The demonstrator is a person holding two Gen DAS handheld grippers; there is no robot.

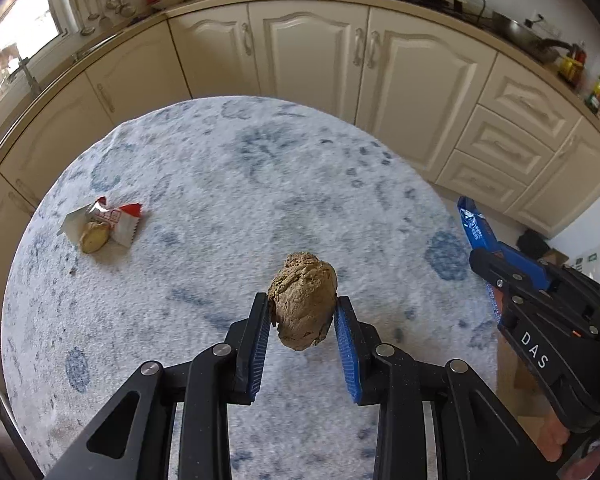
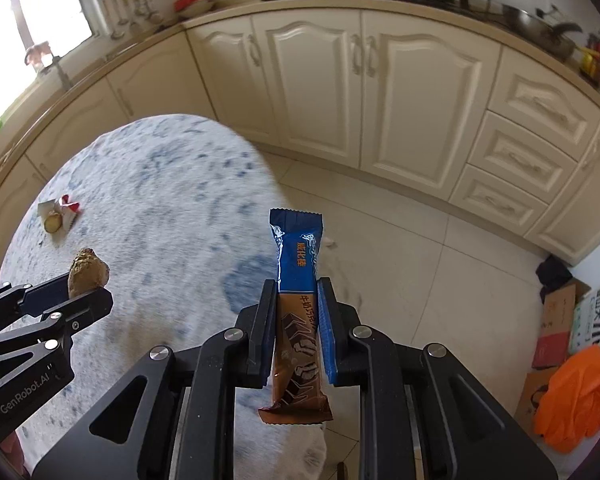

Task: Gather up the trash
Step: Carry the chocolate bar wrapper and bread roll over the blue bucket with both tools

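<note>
Trash is being held in both tongs: left tongs (image 1: pixel 302 312) gripping a brown lump (image 1: pixel 303 300), right tongs (image 2: pixel 298 312) clamping a snack wrapper (image 2: pixel 298 280), above the surface (image 1: pixel 220 200).

Two grippers show: the left gripper (image 1: pixel 302 312) at six o'clock, the right gripper (image 2: pixel 297 298) likewise. One brown lump (image 1: pixel 303 300), one blue-and-brown wrapper (image 2: pixel 298 304), one red-and-white wrapper (image 1: pixel 114 218) at nine o'clock, one round table (image 1: pixel 220 168).
</note>
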